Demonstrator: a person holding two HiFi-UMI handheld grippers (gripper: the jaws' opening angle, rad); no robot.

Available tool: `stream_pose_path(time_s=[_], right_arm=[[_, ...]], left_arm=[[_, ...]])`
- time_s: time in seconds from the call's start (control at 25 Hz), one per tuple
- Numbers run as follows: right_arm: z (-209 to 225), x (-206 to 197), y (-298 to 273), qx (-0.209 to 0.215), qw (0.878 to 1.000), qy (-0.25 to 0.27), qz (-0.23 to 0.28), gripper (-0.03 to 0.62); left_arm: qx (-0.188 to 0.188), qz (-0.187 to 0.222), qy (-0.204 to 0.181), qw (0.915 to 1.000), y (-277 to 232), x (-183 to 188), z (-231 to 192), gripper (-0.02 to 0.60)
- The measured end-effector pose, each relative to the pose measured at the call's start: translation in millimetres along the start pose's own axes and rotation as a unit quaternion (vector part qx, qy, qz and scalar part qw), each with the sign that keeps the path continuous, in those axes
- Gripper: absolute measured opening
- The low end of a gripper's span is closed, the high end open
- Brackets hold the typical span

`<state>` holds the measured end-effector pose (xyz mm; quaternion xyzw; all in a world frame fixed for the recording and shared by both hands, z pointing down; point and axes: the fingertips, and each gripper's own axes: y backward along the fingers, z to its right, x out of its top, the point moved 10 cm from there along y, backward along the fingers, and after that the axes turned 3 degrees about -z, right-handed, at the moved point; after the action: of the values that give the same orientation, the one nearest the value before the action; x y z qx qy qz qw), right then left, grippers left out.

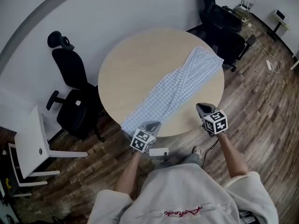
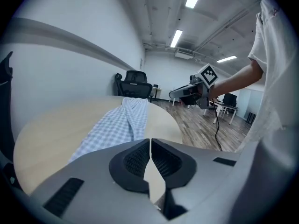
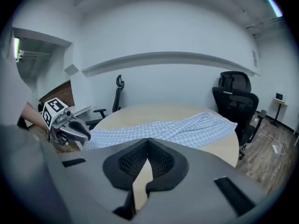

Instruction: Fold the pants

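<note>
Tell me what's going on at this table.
A person stands at a round wooden table with a gripper in each hand. Checked pants lie on it at full length, from the near edge to the far one. The left gripper is by the pants' near end, and the right gripper is by the table's near edge. Both are shut with nothing between their jaws, so neither holds the cloth.

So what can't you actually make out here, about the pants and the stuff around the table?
Head view: the near end of the pants is partly covered by the left gripper, so its hems are hidden.
Left gripper view: that gripper's own body blocks the near edge of the table.
Head view: a white object on the floor is too small to name.
</note>
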<state>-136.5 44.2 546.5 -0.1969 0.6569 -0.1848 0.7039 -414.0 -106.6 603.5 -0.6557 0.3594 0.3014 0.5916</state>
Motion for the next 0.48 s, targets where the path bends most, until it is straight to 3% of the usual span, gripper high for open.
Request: stream_pose_path(time_s=[0.24,0.48], right_arm=[[70.7,-26.3,53.3,-0.026,0.999,-0.021,0.031,0.029],[152.9,-52.9,113.0,-0.029,0.998,-0.019,0.046,0.029]], left_arm=[[0.001,-0.002,0.001,1.0000,-60.8,35.8,36.3,0.040],[0.037,-0.012,0.016,0.9991,-107.5,72.6,78.4,0.040]])
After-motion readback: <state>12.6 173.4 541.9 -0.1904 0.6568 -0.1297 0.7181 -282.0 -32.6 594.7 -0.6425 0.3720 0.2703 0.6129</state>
